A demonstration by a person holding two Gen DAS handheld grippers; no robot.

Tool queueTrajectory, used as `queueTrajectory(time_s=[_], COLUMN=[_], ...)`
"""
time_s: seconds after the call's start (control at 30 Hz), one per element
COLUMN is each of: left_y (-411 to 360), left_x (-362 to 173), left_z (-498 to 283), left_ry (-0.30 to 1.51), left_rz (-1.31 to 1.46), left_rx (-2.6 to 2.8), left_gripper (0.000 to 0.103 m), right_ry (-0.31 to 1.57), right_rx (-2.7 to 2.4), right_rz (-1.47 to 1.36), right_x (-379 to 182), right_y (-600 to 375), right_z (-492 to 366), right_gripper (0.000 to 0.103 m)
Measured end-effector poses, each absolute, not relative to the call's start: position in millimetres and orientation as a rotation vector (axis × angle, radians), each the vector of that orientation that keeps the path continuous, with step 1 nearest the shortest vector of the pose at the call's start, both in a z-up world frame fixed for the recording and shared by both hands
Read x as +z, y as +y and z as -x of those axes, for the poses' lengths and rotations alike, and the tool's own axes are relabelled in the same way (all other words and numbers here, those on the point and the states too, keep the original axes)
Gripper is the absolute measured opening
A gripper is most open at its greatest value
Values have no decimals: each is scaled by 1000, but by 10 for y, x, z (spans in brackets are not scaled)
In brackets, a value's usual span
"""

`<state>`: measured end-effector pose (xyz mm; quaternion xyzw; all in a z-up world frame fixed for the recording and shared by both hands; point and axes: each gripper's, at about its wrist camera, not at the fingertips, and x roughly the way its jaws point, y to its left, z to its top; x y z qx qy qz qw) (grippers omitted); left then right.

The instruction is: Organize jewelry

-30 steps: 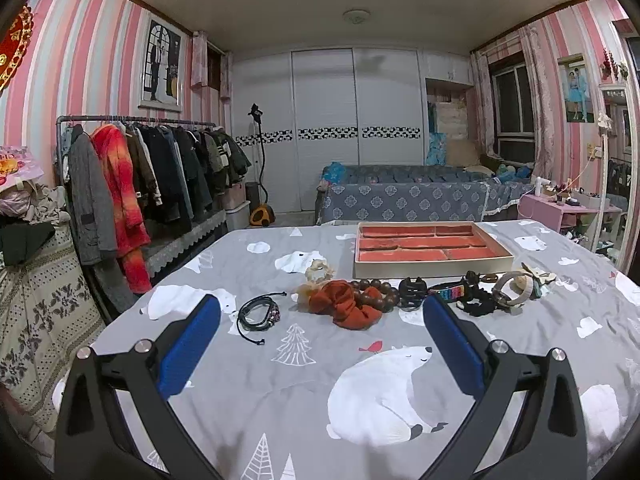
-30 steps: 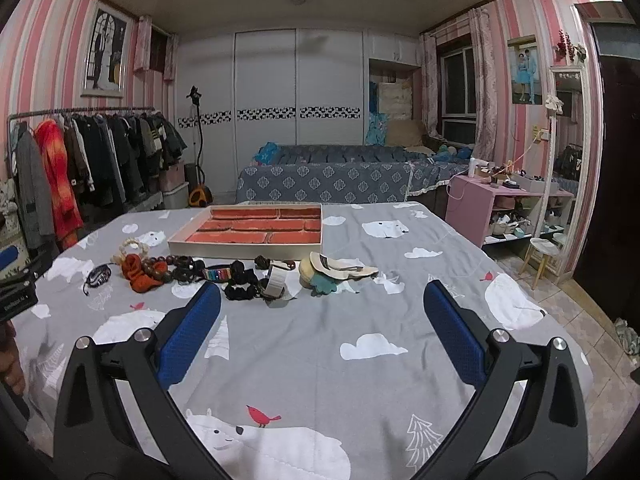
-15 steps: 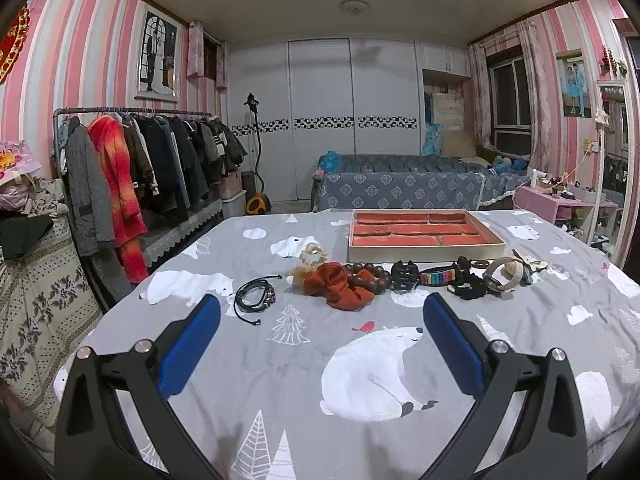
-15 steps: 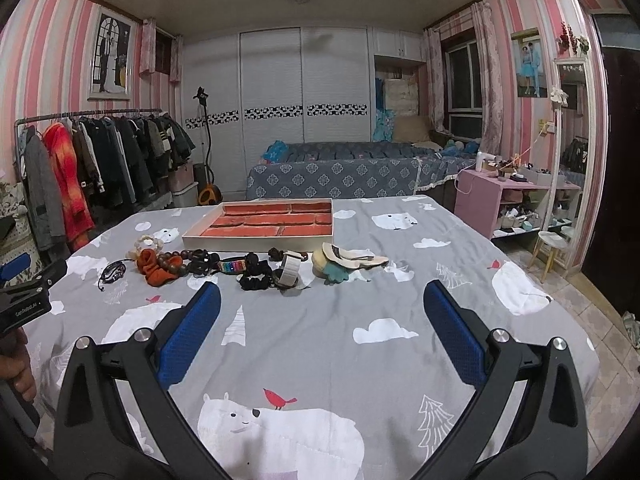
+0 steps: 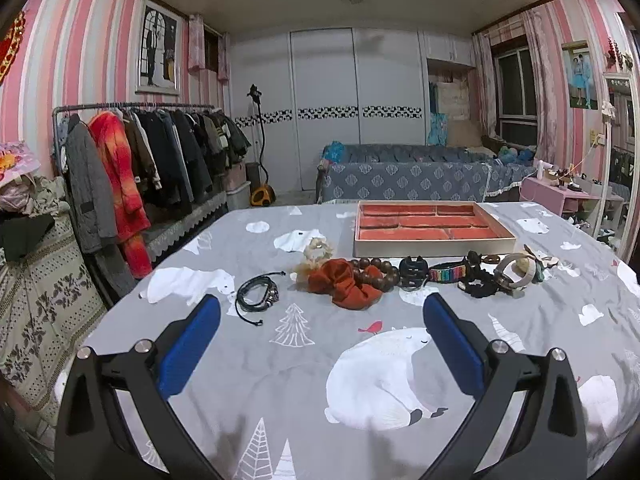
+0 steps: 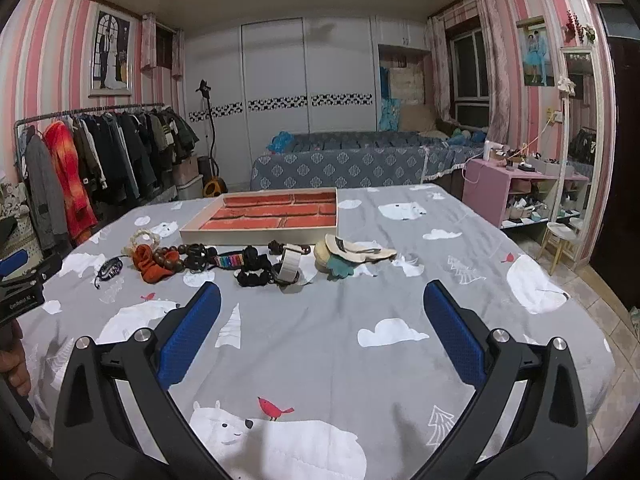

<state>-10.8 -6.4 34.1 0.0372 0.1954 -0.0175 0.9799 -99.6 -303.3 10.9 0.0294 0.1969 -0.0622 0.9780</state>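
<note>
A row of jewelry lies on the grey bear-print cover: a black cord bracelet (image 5: 257,298), an orange scrunchie (image 5: 344,284), brown wooden beads (image 5: 376,270), a rainbow band (image 5: 447,272), a white bangle (image 5: 515,273). Behind the row stands a shallow tray with red compartments (image 5: 434,241), which also shows in the right wrist view (image 6: 208,234). My left gripper (image 5: 320,330) is open and empty, short of the row. My right gripper (image 6: 320,330) is open and empty, nearer the white bangle (image 6: 290,266) and the cream and teal pieces (image 6: 352,256).
A clothes rack (image 5: 132,168) stands left of the table. A blue-covered bed (image 5: 420,178) is behind it. A pink shelf unit (image 6: 516,196) and a stool (image 6: 560,240) stand at the right. The left gripper's body (image 6: 24,280) shows at the right view's left edge.
Both cameras have tilted and risen slightly, so the jewelry row and tray sit a little differently in view. Both grippers stay open and nothing on the table has moved.
</note>
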Motion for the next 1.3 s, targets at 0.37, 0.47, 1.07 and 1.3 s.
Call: queueTrajectory(time_s=[0.37,0.47,1.07,1.3], left_y=[-115,-129,-213,-204], left_x=[165,111,-397,-572], left_z=[-409,-594,-1668,-1903], left_ry=[442,456,682,784], left_rz=[-82,-88,-131,-108], left_rx=[-47,-41,-57,-86], left_gripper=[99,99,68,44], right_ry=[453,474,636,729], right_rx=[-134,-139,-117,-91], right_rz=[-37,-39,-73,-90], right_x=[29,-24,-393,-597], right_y=[-3030,-3060,-3085,-3073], right_z=[544,343,-805,-1129], right_gripper=[99,99,76,44])
